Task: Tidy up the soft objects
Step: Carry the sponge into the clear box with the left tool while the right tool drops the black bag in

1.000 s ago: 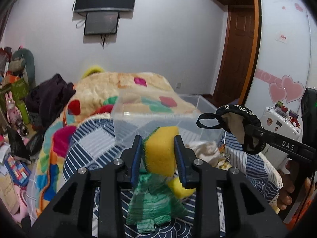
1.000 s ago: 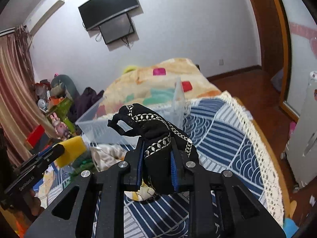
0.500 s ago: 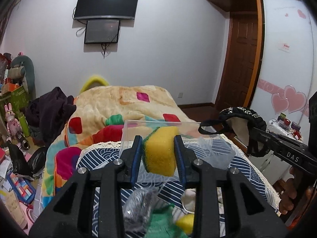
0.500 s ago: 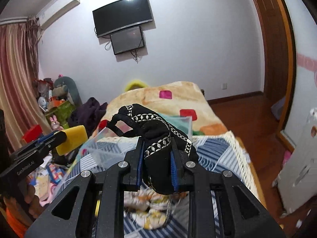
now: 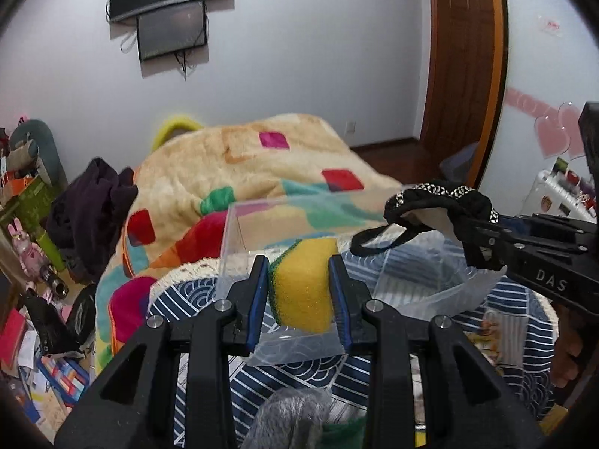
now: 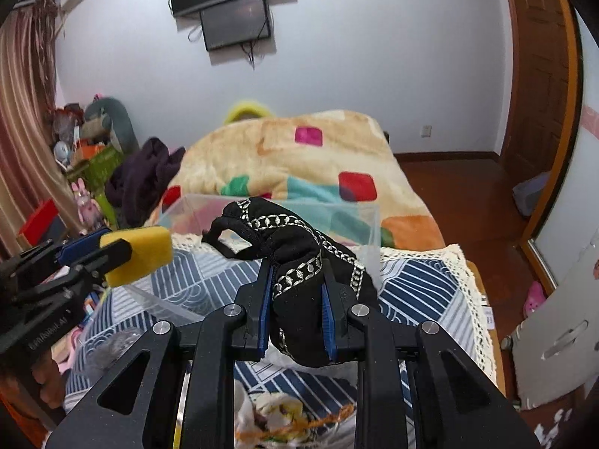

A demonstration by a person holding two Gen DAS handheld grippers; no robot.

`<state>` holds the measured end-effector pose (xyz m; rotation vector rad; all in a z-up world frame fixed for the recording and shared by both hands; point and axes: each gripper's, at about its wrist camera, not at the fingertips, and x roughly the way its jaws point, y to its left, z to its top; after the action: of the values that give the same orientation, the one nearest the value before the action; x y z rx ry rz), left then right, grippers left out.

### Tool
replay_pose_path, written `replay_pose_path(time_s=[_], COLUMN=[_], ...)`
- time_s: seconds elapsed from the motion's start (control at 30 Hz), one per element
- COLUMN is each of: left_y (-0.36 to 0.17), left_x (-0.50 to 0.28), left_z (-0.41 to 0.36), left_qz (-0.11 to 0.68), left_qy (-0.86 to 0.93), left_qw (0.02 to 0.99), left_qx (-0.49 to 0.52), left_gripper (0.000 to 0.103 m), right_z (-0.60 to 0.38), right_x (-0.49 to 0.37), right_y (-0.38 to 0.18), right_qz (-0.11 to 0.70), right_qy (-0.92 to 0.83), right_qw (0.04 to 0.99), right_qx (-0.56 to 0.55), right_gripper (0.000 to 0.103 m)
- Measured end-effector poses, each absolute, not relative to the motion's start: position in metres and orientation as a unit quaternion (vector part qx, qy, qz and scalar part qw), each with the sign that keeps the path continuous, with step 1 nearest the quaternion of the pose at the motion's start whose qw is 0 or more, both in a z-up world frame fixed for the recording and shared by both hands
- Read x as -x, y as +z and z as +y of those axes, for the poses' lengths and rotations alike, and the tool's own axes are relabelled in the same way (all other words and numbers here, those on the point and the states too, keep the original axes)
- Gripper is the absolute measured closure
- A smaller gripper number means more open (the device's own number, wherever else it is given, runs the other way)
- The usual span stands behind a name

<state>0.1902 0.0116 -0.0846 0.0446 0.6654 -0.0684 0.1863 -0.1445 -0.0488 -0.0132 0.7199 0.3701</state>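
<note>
The left gripper [image 5: 299, 288] is squeezing a yellow sponge [image 5: 303, 284] with a green scouring layer between its blue-padded fingers [image 5: 258, 295], and the sponge is hanging in the air in front of the near wall of a clear plastic bin [image 5: 239, 232]. The right gripper [image 6: 295, 307] is clamping a black fabric piece [image 6: 299, 262] trimmed with a silver chain pattern; the bundle is bulging out above and below the fingers [image 6: 329, 310], and a thin black loop is sticking out to the left of it. Seen from the left wrist, the same black fabric piece [image 5: 441, 202] is hovering over the right part of the bin, level with its rim or a little above. From the right wrist, the left gripper [image 6: 112, 258] and its sponge [image 6: 138, 250] are sitting off to the left, beside the bin [image 6: 370, 224] rather than over it. The bin is resting on a blue-and-white patterned cloth [image 6: 411, 280] with a cream lace edge, and behind it a beige blanket [image 5: 239, 157] with coloured squares is covering the bed. Something grey and fuzzy [image 5: 292, 415] is lying on the cloth just below the left gripper, and a crumpled printed cloth [image 6: 277, 411] is lying below the right one.
</note>
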Motion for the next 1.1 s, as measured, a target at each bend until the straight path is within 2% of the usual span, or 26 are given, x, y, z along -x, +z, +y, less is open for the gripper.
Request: replay_pose_path(time_s=[0.4, 0.5, 0.57, 0.6, 0.63, 0.8, 0.87, 0.93, 1.1], left_y=[-0.113, -0.114, -0.112, -0.110, -0.108, -0.094, -0.086, -0.077, -0.059], left_x=[-0.211, -0.211, -0.209, -0.207, -0.204, -0.189, -0.179, -0.168, -0.140], left_z=[0.035, 0.034, 0.033, 0.032, 0.031, 0.028, 0.027, 0.027, 0.031], left_qz=[0.383, 0.383, 0.377, 0.373, 0.368, 0.344, 0.330, 0.315, 0.285], left_qy=[-0.029, -0.033, -0.034, -0.035, -0.034, -0.034, -0.037, -0.041, -0.045], left_qw=[0.923, 0.923, 0.925, 0.927, 0.929, 0.938, 0.943, 0.948, 0.957], left_qx=[0.014, 0.016, 0.017, 0.017, 0.016, 0.004, 0.001, 0.000, 0.007], left_gripper=[0.071, 0.069, 0.056, 0.052, 0.047, 0.043, 0.038, 0.034, 0.019], right_z=[-0.136, -0.137, -0.136, -0.135, -0.134, -0.129, -0.130, -0.132, -0.134], right_x=[-0.203, -0.202, -0.201, -0.200, -0.198, -0.182, -0.176, -0.167, -0.153], right_y=[-0.071, -0.069, -0.067, -0.065, -0.064, -0.054, -0.050, -0.043, -0.031], right_qz=[0.414, 0.419, 0.418, 0.415, 0.410, 0.385, 0.376, 0.357, 0.331], right_qy=[0.169, 0.175, 0.182, 0.183, 0.184, 0.188, 0.193, 0.198, 0.207], right_qw=[0.894, 0.890, 0.889, 0.890, 0.892, 0.900, 0.903, 0.909, 0.917], right_qx=[0.039, 0.041, 0.046, 0.049, 0.054, 0.080, 0.080, 0.081, 0.077], right_gripper=[0.079, 0.071, 0.049, 0.046, 0.045, 0.041, 0.033, 0.030, 0.028])
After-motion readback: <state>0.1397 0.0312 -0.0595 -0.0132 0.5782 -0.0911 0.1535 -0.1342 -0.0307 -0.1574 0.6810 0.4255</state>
